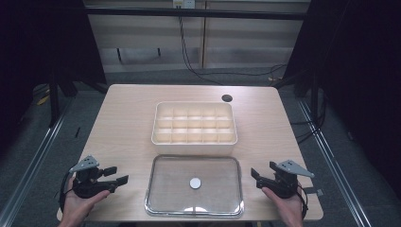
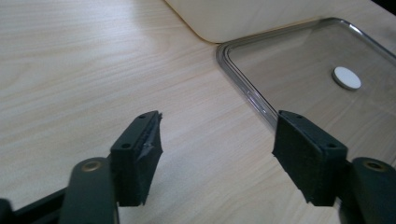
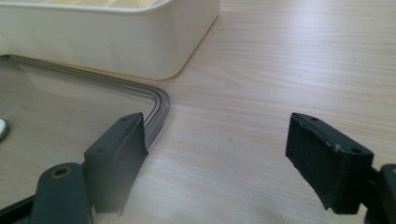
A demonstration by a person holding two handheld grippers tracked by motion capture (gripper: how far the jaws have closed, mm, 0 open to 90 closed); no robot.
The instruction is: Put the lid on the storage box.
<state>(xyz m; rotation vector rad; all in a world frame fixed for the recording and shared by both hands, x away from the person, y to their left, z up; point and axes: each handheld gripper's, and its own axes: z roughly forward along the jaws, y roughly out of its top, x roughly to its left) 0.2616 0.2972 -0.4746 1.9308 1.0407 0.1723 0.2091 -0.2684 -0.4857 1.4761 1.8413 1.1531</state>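
While flanking the clear lid (image 1: 194, 185), left gripper (image 1: 119, 175) and right gripper (image 1: 255, 178) gape empty.

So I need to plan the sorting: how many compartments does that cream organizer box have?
15: the organizer box at the table's middle, behind the clear lid, holds three rows of five compartments, all in view from above.

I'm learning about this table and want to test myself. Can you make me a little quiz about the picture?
1. True or false: the clear lid lies flat on the table, nearer the person than the cream divider box.
2. What sits in the middle of the lid? A) a white round knob B) a red ball C) a spoon
3. Fill in: the left hand-held gripper and the right hand-held gripper both have their jaws ____, holding nothing.

Key: 1 true; 2 A; 3 open.
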